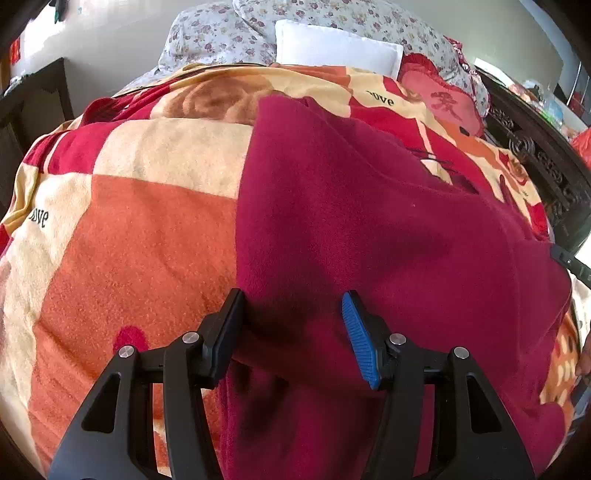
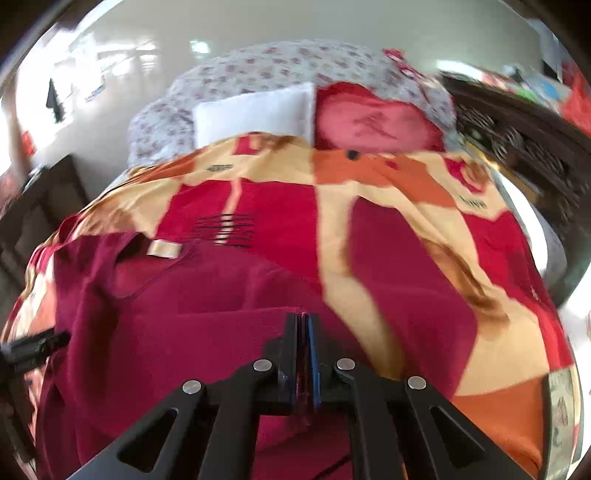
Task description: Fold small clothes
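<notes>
Left wrist: left hand-held gripper (image 1: 295, 332) apart | blanket (image 1: 147, 240) reads "ove" | right hand-held gripper (image 2: 303, 354) clamps maroon garment (image 2: 184, 295)

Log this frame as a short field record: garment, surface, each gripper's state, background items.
garment: dark red fleece garment, spread flat on the bed
surface: orange, cream and red patchwork blanket
left gripper: open, fingers over the garment's edge
right gripper: shut on a fold of the garment
background: white pillow, pink heart-shaped cushion, floral quilt
</notes>
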A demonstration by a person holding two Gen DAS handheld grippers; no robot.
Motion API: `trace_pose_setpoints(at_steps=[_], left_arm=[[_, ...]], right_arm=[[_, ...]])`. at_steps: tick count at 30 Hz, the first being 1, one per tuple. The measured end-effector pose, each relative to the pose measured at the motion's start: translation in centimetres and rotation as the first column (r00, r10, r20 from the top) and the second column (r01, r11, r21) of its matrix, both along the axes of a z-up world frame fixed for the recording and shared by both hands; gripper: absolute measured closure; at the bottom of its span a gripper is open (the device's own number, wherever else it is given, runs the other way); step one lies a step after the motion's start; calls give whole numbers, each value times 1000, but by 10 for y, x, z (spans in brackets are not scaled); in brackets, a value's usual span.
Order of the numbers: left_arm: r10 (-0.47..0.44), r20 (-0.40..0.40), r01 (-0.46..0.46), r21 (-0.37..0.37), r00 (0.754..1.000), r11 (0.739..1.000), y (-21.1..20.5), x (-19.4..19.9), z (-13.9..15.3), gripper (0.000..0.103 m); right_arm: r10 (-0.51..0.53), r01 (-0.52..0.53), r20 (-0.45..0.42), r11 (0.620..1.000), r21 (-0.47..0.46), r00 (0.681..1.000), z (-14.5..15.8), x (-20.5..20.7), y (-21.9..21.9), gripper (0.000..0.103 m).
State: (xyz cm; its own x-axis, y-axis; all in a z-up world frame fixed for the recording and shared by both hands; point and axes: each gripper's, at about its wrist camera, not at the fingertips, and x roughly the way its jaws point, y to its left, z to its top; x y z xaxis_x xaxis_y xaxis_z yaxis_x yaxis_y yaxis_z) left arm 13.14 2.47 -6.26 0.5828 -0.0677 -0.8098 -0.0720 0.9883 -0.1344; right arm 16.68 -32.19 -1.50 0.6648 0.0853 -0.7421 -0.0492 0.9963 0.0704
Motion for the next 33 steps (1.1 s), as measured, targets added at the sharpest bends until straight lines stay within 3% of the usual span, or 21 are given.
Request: trace_pose_setpoints(at_steps=[4,7,12,17,20,22,27,29,33], left_arm=[[3,-4,-3,13,1000,1000,-1,-3,6,48],[6,44,-6,3,999,1000,-1,-12,22,48],[-49,106,52,-23,993,998,-21,-15,45,48],[-123,50,125,-36,991,991,-54,-1,31,48],[-143,-15,143,11,990,990,-70,8,12,48],[-145,-6,145,41,989,989,-75,9,8,48],[-130,10,130,1,992,992,-67,4,17,48],[-126,27,126,-11,992,992,-65,2,23,48],[-136,52,137,-13,989,990,-69,0,31,48]], right_arm=[[-46,46,-50,999,-1,998,-15,5,-4,98],[-57,57,-16,998,4,998,1,-8,-6,95],[-20,19,13,993,116,1000,20,-31,-2,94],[29,-19,-68,990,142,997,-8,-29,14,94],[42,-21,-146,990,140,988,-29,-21,13,94],[40,-19,-132,987,157,990,-23,-24,9,94],[26,-14,-89,991,131,996,-2,-37,-4,92],[11,-2,-68,991,132,998,5,-41,-9,89],[-26,28,-21,993,112,999,15,-40,-15,61]])
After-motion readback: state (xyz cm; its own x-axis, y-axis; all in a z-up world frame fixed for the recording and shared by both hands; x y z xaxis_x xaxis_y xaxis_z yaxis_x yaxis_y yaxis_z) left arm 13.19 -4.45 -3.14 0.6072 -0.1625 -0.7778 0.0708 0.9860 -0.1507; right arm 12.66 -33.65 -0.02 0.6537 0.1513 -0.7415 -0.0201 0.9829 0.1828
